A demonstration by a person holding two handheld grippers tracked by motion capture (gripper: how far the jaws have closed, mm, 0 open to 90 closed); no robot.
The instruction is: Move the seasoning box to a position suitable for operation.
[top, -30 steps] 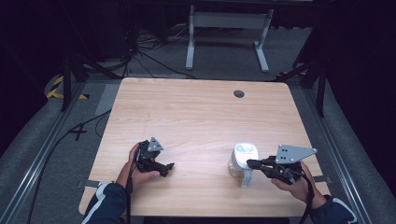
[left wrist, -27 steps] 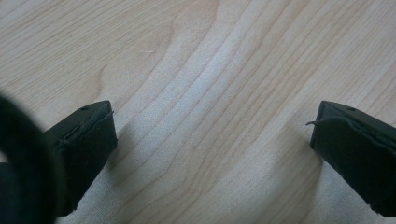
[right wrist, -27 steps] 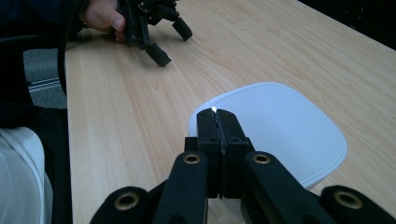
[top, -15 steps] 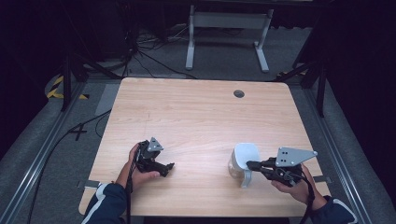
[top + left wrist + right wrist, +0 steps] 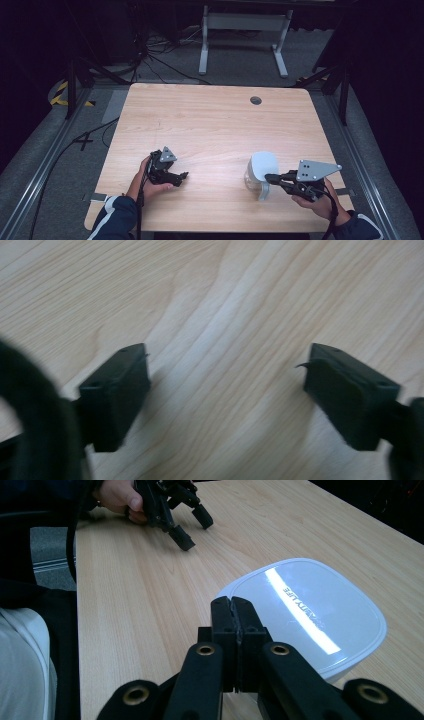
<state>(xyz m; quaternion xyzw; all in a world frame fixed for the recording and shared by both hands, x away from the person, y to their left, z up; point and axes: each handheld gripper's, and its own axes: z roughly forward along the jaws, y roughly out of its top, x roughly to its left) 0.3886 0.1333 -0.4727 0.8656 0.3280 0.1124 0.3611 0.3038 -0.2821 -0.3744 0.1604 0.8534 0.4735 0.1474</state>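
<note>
Black jaws of my right gripper (image 5: 232, 611) are pressed fully together, and their tips sit at the near edge of the white lid (image 5: 310, 610) of a container. From the right gripper view alone I cannot tell if a lip of the lid is pinched between them or if they only touch it. In the high view this right gripper (image 5: 270, 178) lies low on the right side of the desk (image 5: 215, 120), pointing toward the container (image 5: 260, 172), which stands just beside it near the front edge. The container has a clear body under the white square lid, and a narrow white part hangs down at its side where the jaws meet it.

My left gripper (image 5: 181, 176) rests on the left side of the desk, well apart from the container. Its jaws stand apart in the left gripper view (image 5: 222, 390), with only bare light wood between them; they have just been closing a little, on nothing. The same gripper shows far off in the right gripper view (image 5: 192, 527), with a hand (image 5: 117, 495) around it.

Between the two grippers the desk surface is plain wood. A small round cable hole (image 5: 256, 100) sits near the far edge. Beyond the desk stands a white metal frame (image 5: 243, 30) on the grey floor, and black cables (image 5: 75, 145) run on the left.
</note>
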